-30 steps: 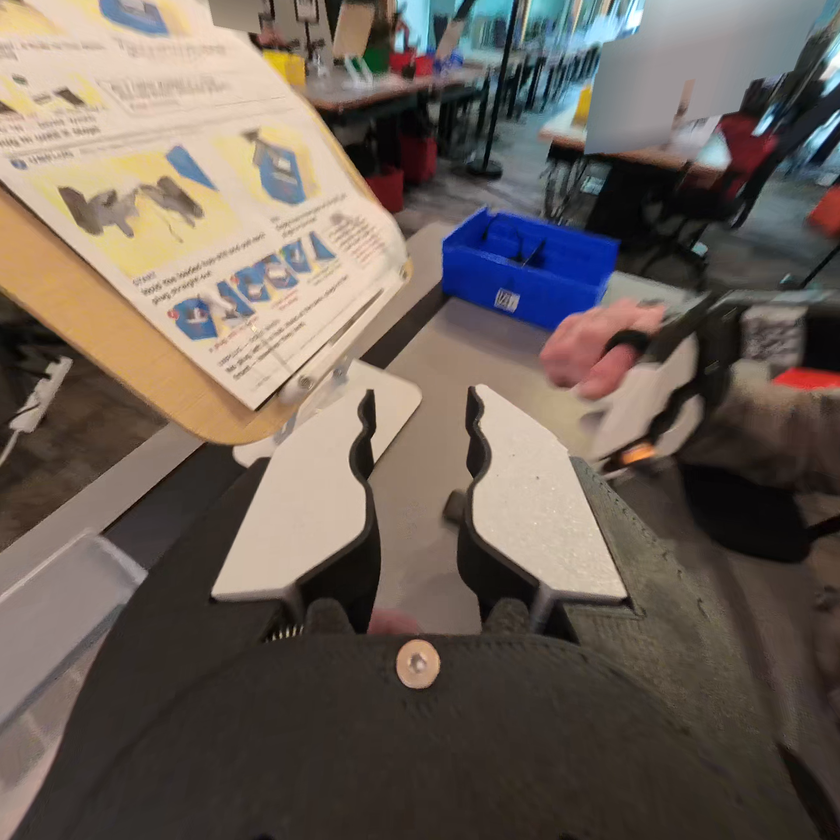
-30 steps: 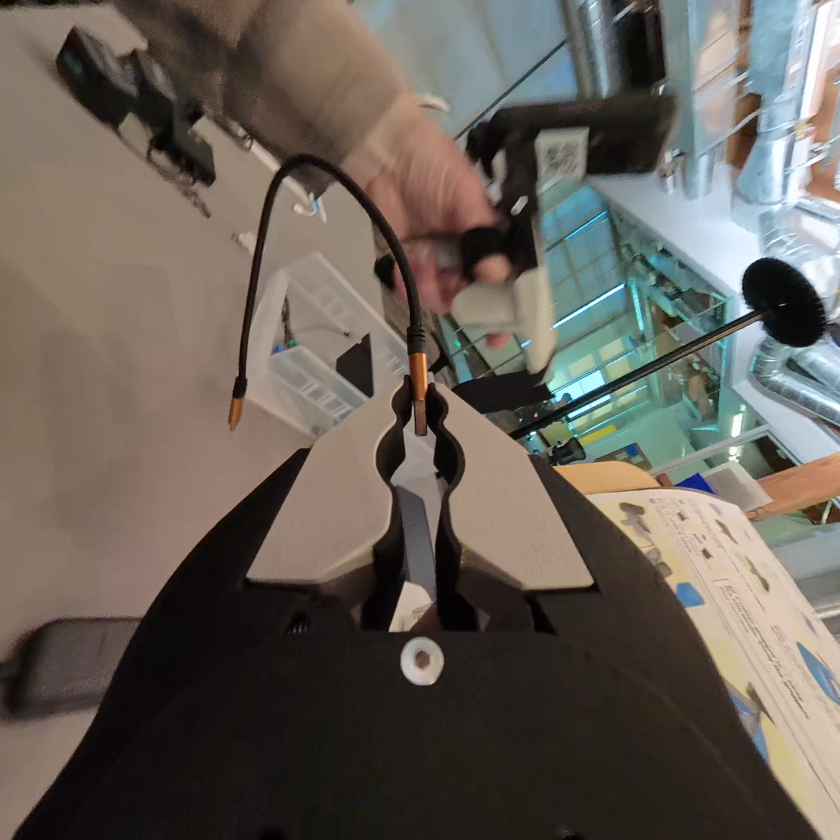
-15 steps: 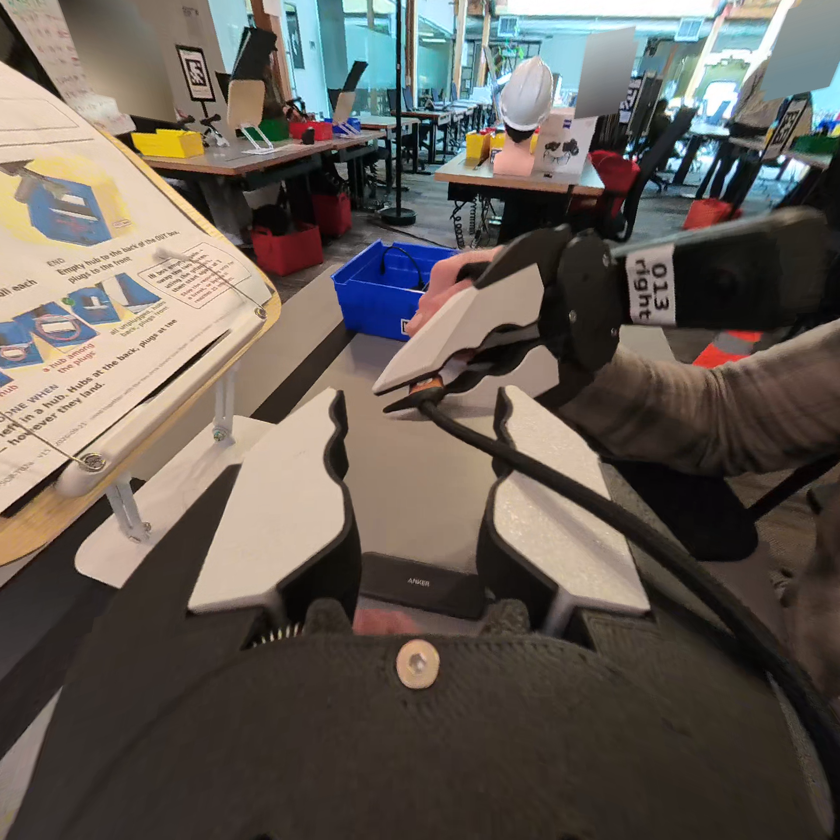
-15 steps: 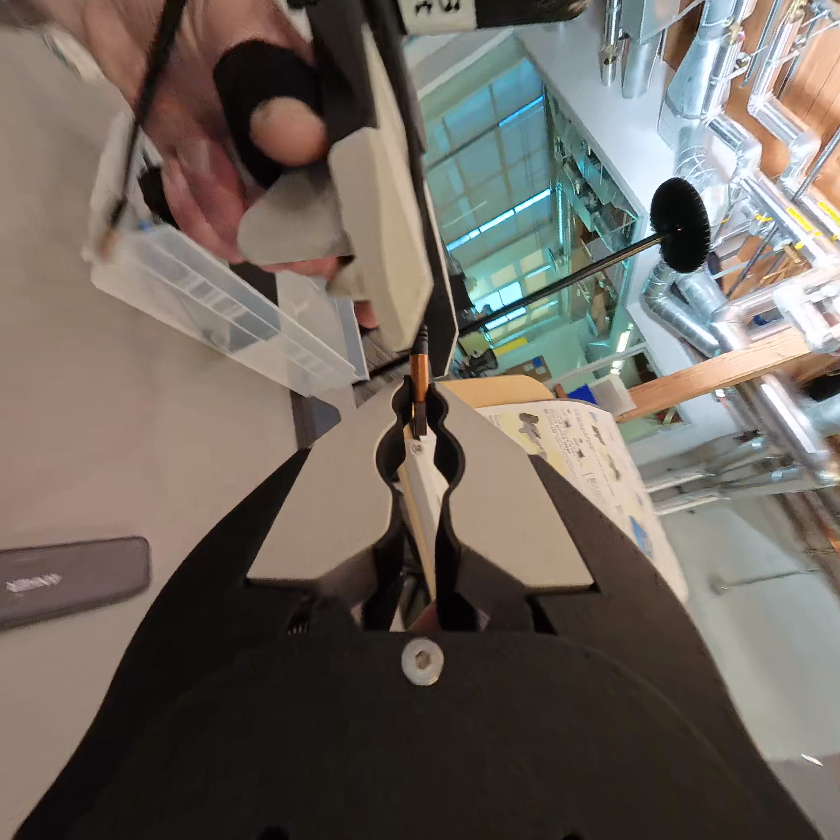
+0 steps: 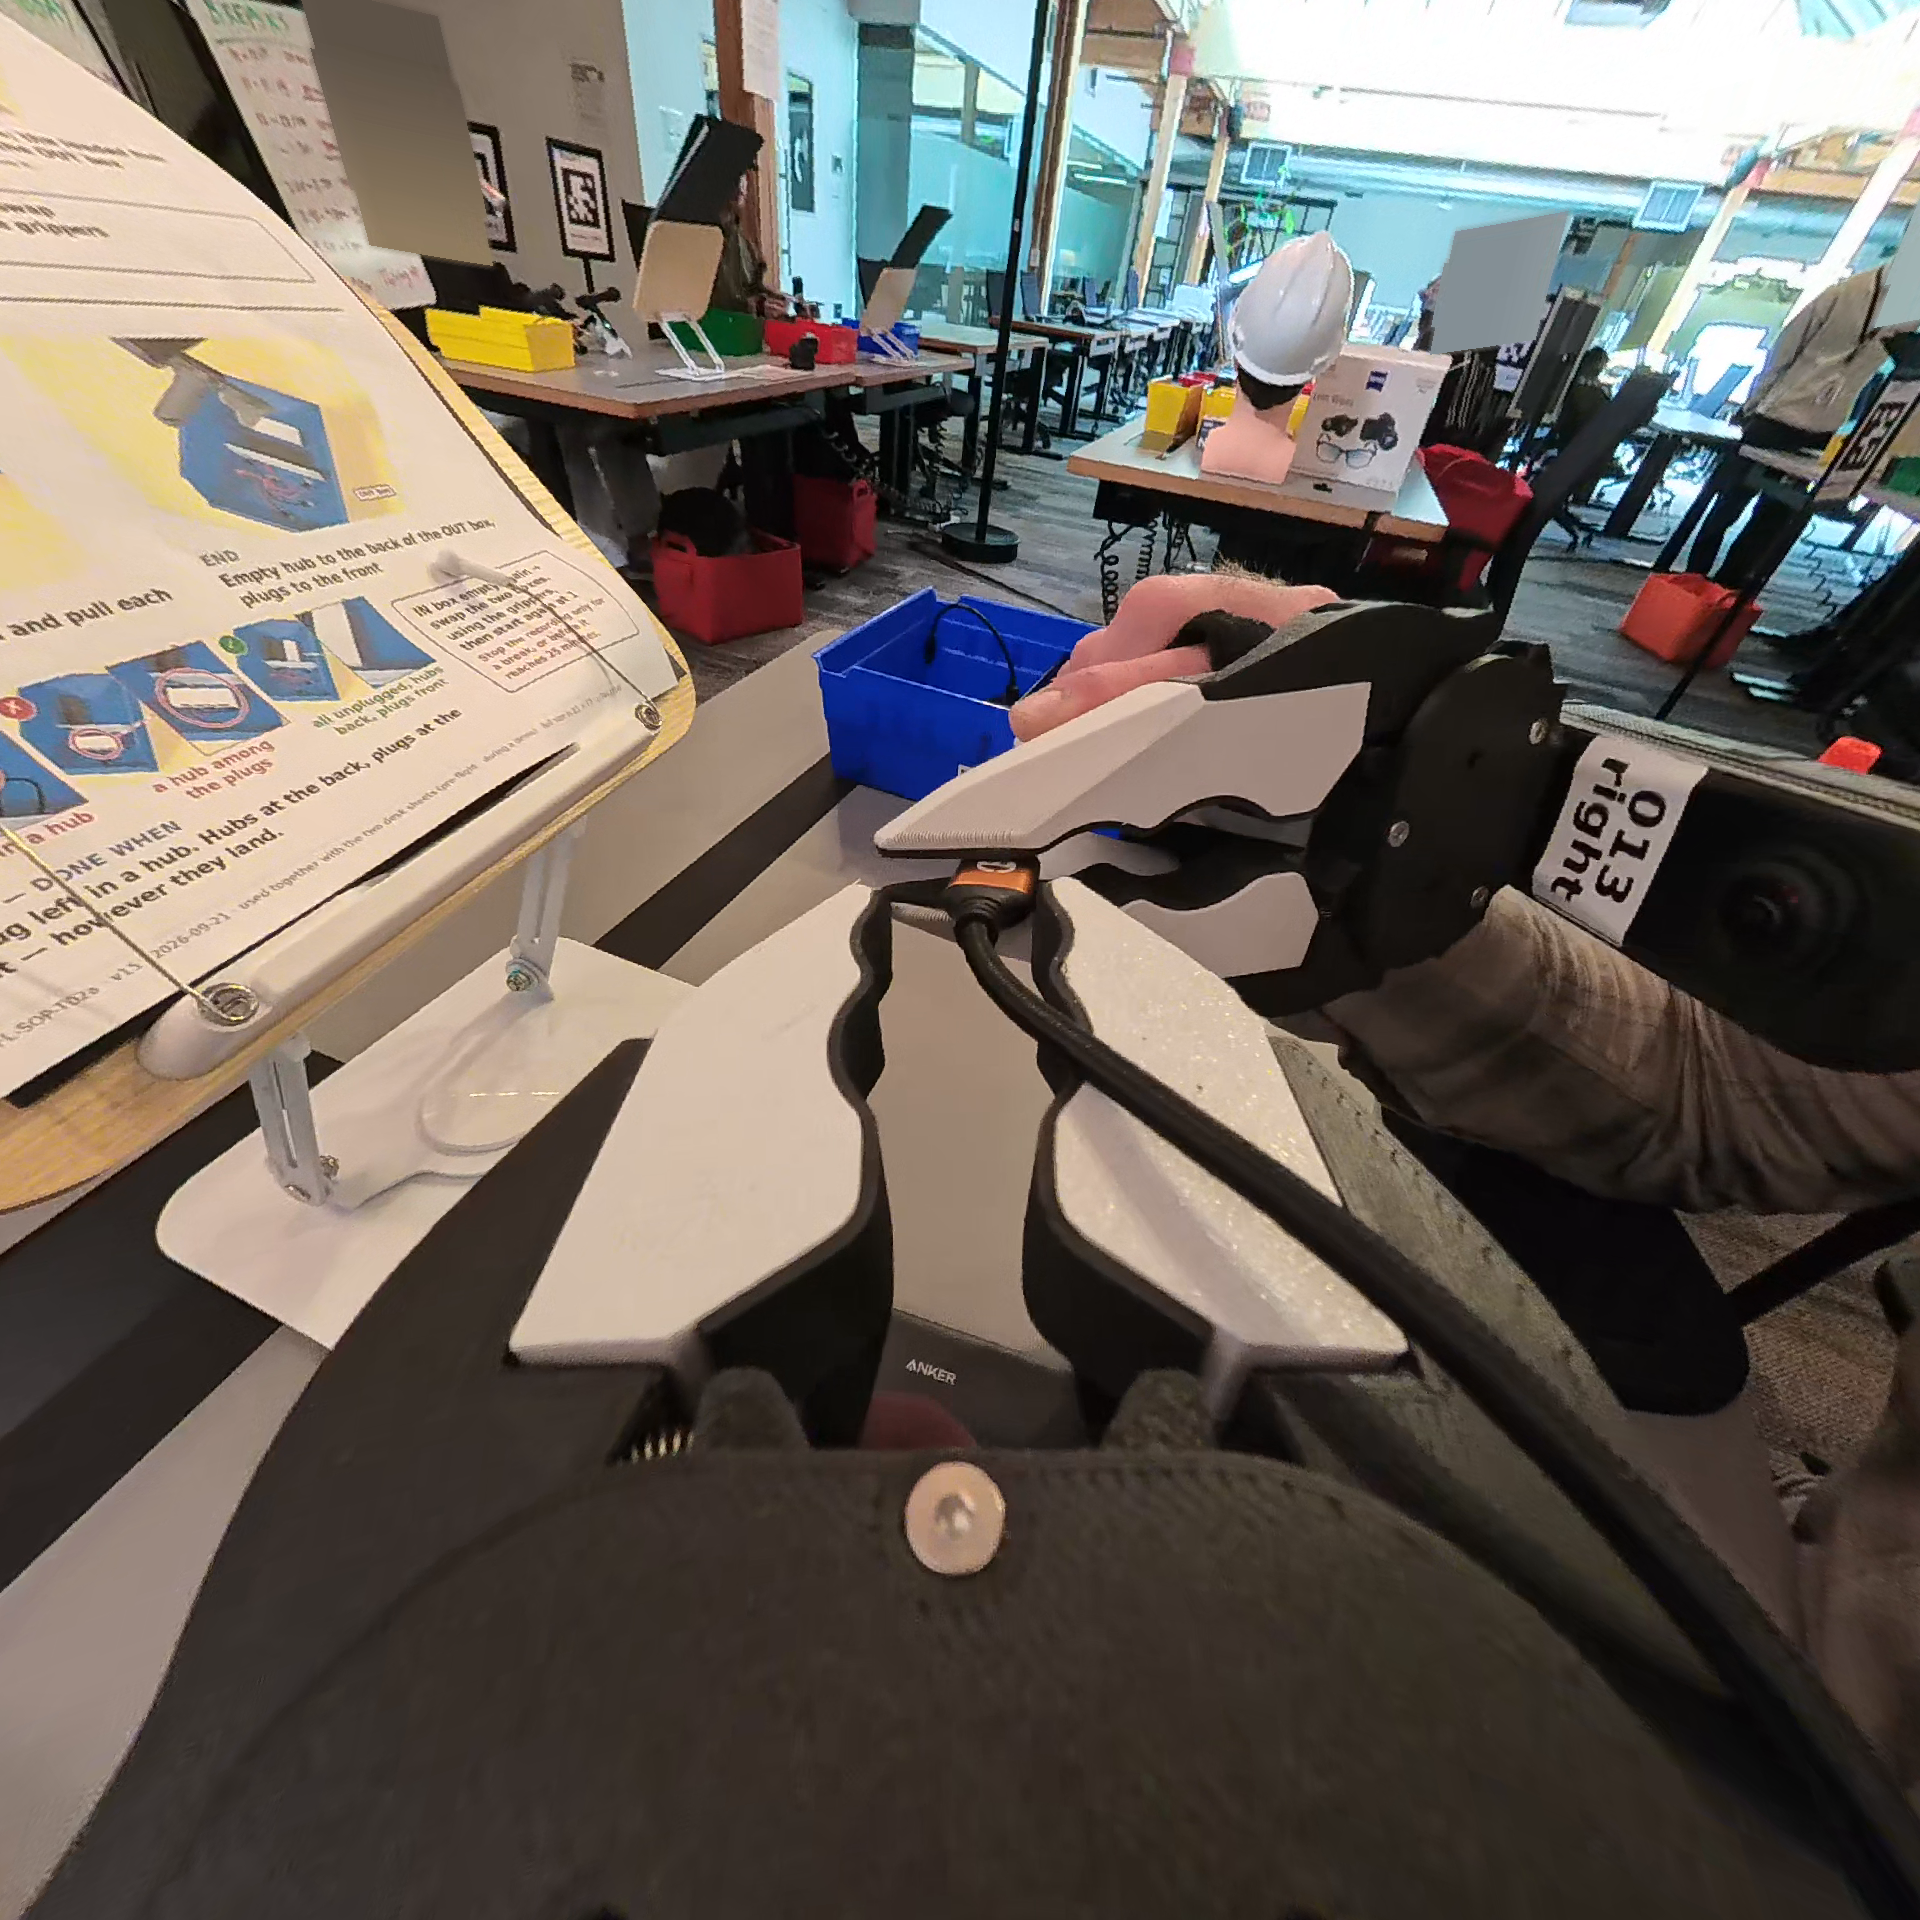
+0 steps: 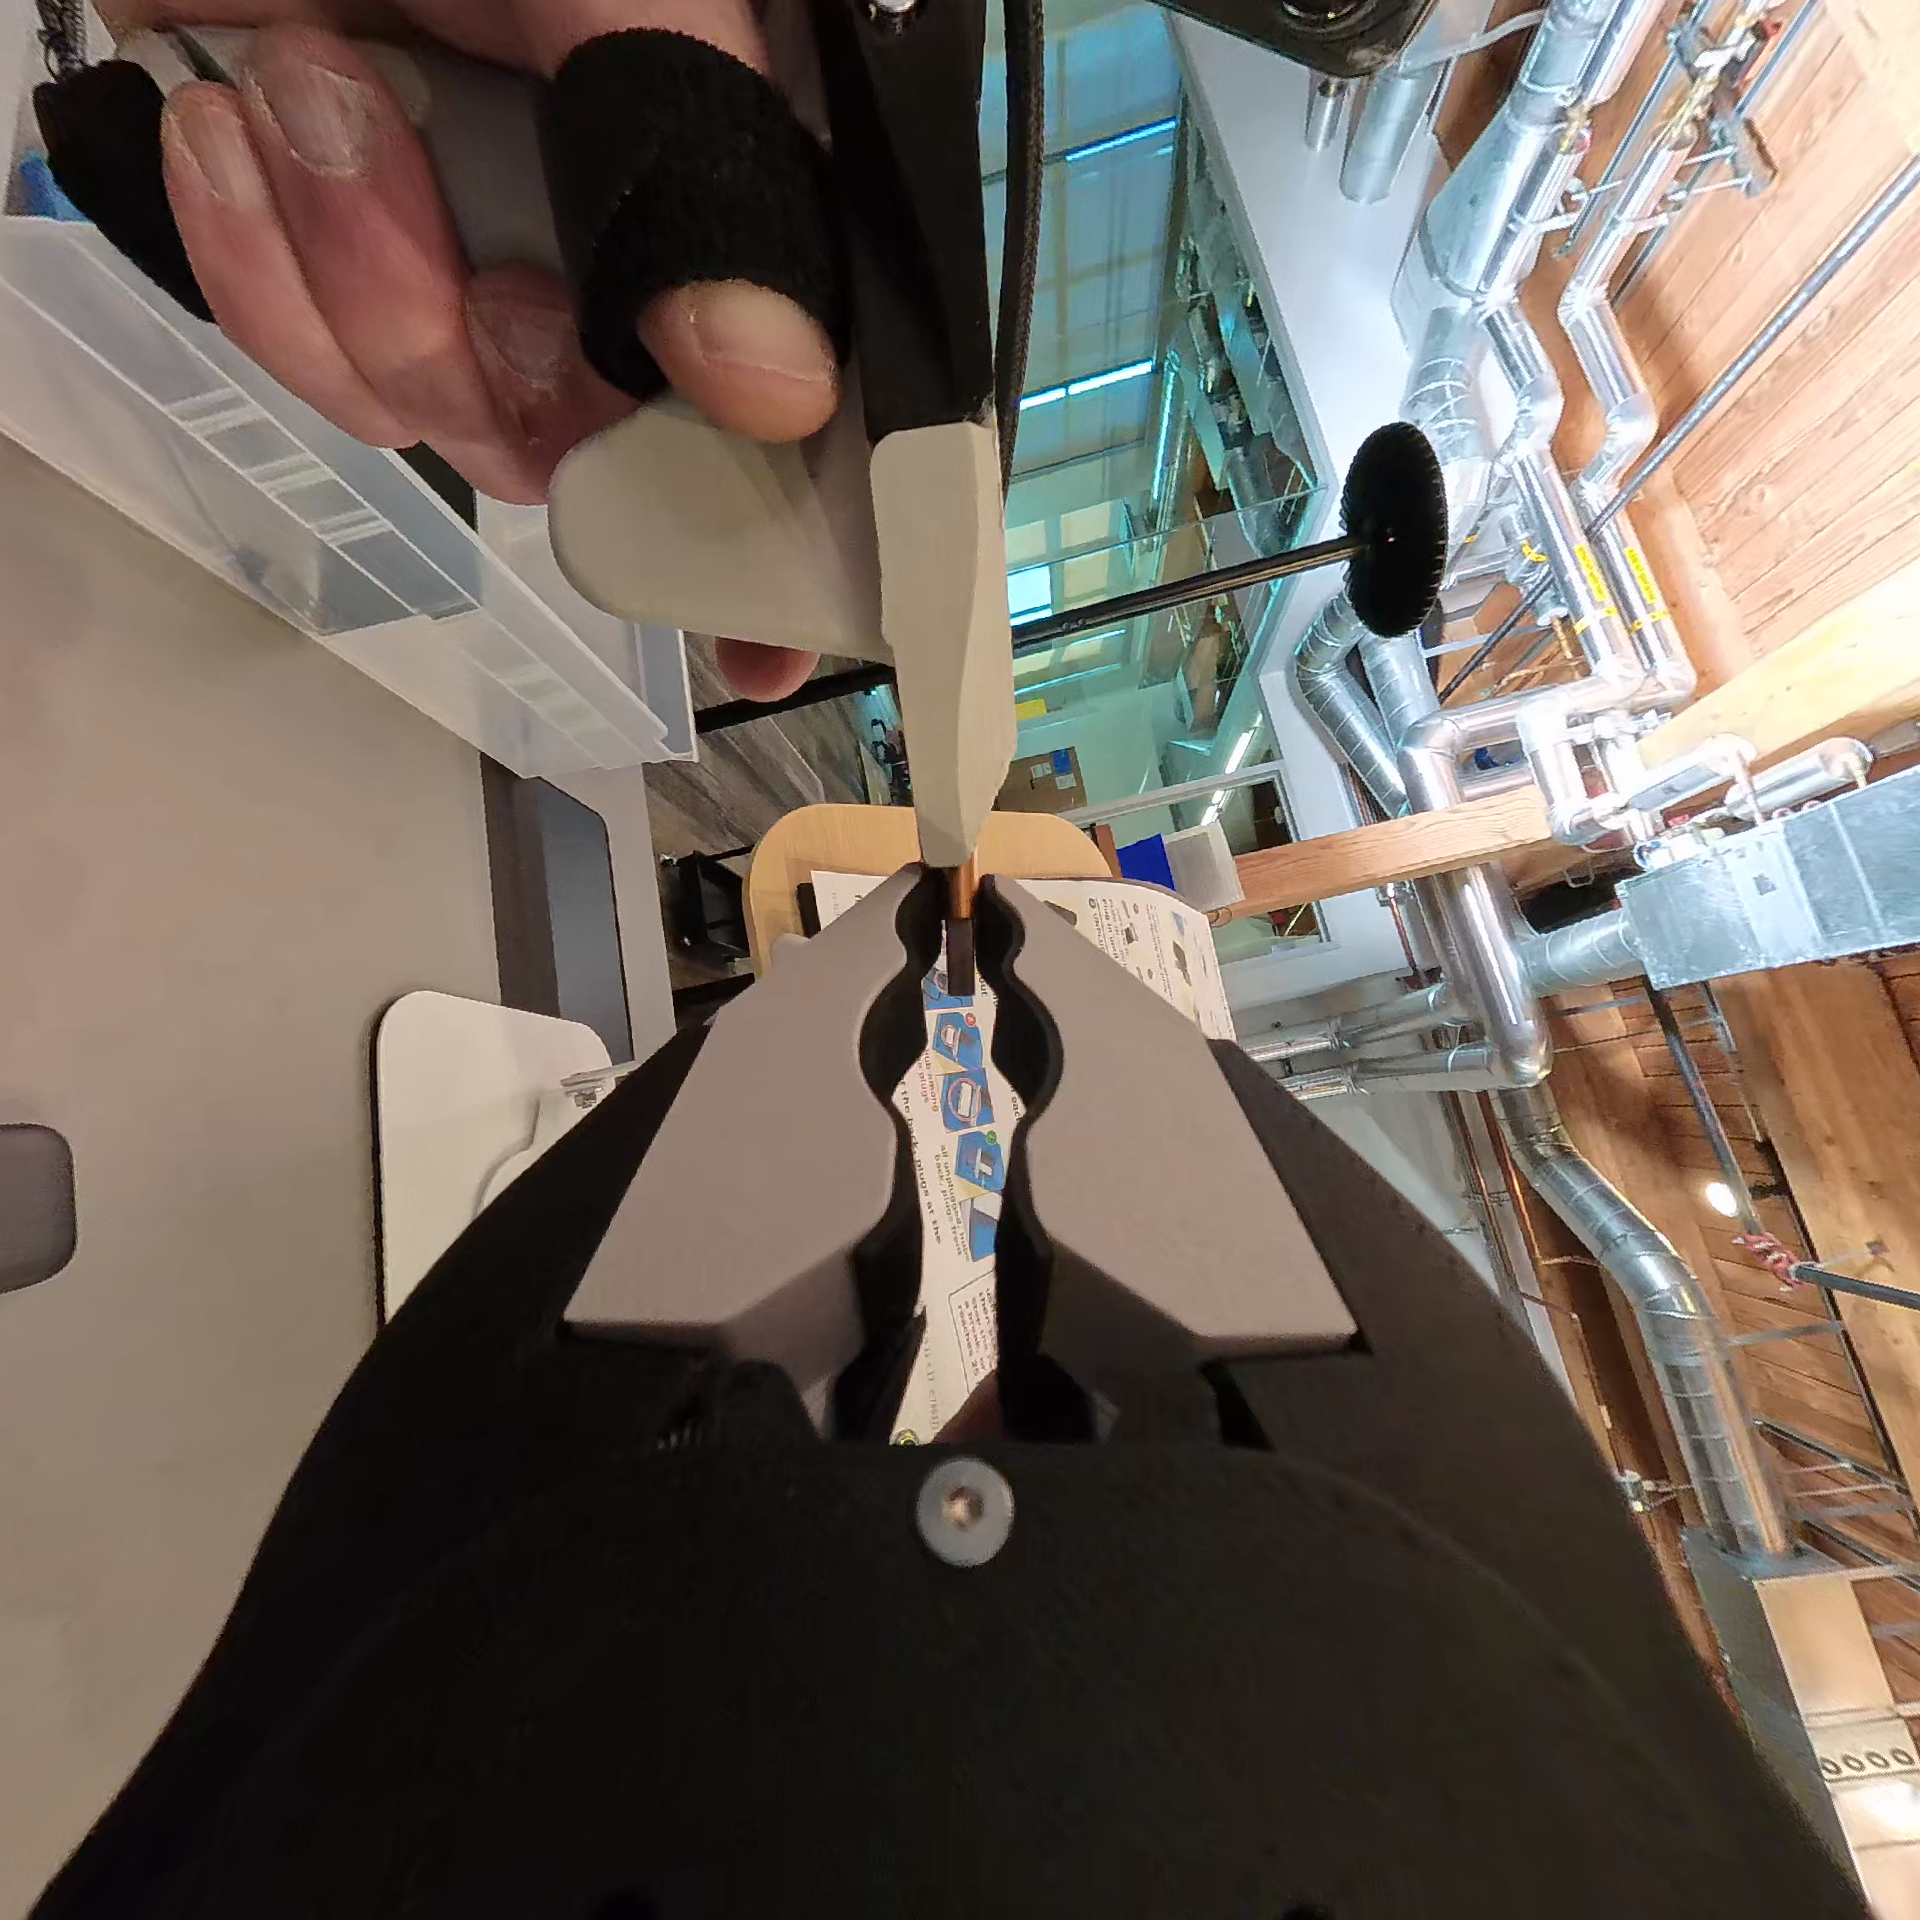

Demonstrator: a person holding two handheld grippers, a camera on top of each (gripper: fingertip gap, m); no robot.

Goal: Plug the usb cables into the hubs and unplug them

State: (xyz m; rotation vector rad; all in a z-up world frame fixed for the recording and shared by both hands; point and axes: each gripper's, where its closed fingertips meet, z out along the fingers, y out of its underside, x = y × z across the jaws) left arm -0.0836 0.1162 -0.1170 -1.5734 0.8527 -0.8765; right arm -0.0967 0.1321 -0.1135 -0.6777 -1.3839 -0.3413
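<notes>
Grey laminate table [image 5: 774, 681] carries a blue plastic bin [image 5: 894, 717] holding a coiled cable, a wooden instruction stand [image 5: 312, 644] on a white metal foot, and a clear ribbed bin [image 6: 312, 499].

**Status.** The step in hand appears to be an insertion.
- The left gripper [image 5: 956, 920] has its fingers drawn in on the flanks of the hub [image 5: 935, 1361]. The hub is a flat, dark grey slab with a matte finish, lying lengthwise between them.
- The right gripper [image 6: 961, 899] is clenched on the plug [image 5: 992, 881], which sits at the hub's far end, level with the left fingertips.
- Whether the connector is seated cannot be determined; the port is hidden.
- Unplugging is not yet done. A second dark rounded body [image 6: 31, 1205], possibly another hub, lies on the table.

**Materials.**
- Plug: orange metallic collar, black moulded body.
- Cable [image 5: 1247, 1164]: black, braided, fairly stiff; it trails back over the right-hand finger.
- Gripper fingers: pale, granular plates with black scalloped pads.
</notes>
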